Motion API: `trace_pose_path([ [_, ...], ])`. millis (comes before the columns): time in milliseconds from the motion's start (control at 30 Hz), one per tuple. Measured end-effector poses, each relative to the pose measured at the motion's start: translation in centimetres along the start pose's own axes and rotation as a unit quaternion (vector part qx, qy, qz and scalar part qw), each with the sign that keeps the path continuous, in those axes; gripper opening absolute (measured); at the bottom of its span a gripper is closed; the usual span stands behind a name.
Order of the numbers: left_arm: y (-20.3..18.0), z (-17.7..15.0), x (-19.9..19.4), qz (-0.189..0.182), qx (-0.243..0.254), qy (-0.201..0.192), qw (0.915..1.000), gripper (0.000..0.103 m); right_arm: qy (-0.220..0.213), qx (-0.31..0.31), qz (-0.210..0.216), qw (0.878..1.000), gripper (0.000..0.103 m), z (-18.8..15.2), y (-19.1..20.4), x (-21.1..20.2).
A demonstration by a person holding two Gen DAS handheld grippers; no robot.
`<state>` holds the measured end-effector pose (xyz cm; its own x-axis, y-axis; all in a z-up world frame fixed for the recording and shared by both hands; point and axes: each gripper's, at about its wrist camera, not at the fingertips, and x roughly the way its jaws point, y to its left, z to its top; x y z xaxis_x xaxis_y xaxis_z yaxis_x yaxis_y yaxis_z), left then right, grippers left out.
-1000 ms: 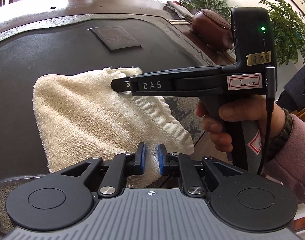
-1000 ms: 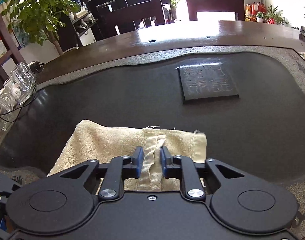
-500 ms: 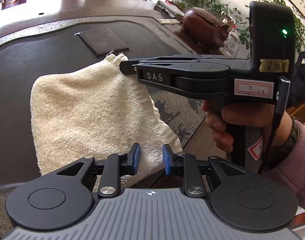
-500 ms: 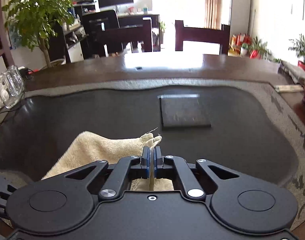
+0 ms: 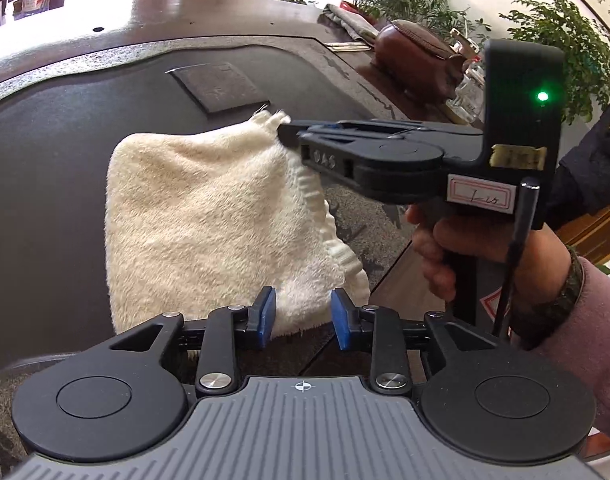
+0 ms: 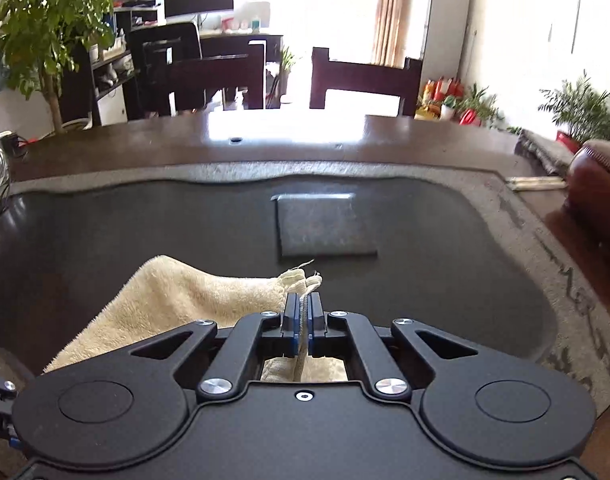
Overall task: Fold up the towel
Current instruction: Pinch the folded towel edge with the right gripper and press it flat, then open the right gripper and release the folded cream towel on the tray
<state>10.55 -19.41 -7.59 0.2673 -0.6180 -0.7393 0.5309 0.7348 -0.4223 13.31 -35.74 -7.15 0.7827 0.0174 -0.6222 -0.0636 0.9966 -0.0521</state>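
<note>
My right gripper [image 6: 304,322] pinched tight on the towel [image 5: 209,224] corner, lifting it off the dark stone tray [image 5: 65,152]. The rest of the cloth hangs down to the tray's near edge. My left gripper [image 5: 304,317]: jaws have just been opening, blue pads apart, towel's lower edge between them, not pressed

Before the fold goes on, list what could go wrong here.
1. The right gripper pinches only the towel corner, so it might slip out.
2. The left gripper has just been opening; its fingers don't press the near edge, so that edge may drag unevenly across the tray.
</note>
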Motion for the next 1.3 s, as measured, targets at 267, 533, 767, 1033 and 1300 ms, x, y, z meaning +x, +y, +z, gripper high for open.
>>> trace_pose_path([
  [267, 0.0, 0.1, 0.4, -0.002, -0.001, 0.004, 1.0, 0.034, 0.031, 0.019, -0.033, 0.999, 0.004, -0.8, -1.8, 1.2],
  [533, -0.2, 0.4, 1.2, 0.007, 0.001, 0.022, 0.9997, 0.035, 0.063, 0.024, -0.031, 0.997, 0.007, -2.0, -1.7, 2.0],
  [767, -0.9, 0.8, 1.1, 0.024, 0.002, 0.028, 0.9993, 0.042, 0.057, 0.037, -0.028, 0.997, 0.016, -1.4, -1.8, -0.2],
  [1033, -1.3, 0.4, -0.4, 0.048, 0.002, 0.026, 0.9985, 0.051, 0.074, 0.084, -0.03, 0.993, 0.025, -2.2, -2.0, -2.4],
  [1300, -1.2, -0.4, -2.4, 0.079, -0.009, 0.017, 0.9967, 0.06, 0.077, 0.124, -0.055, 0.988, 0.041, -2.7, -1.4, -5.1],
])
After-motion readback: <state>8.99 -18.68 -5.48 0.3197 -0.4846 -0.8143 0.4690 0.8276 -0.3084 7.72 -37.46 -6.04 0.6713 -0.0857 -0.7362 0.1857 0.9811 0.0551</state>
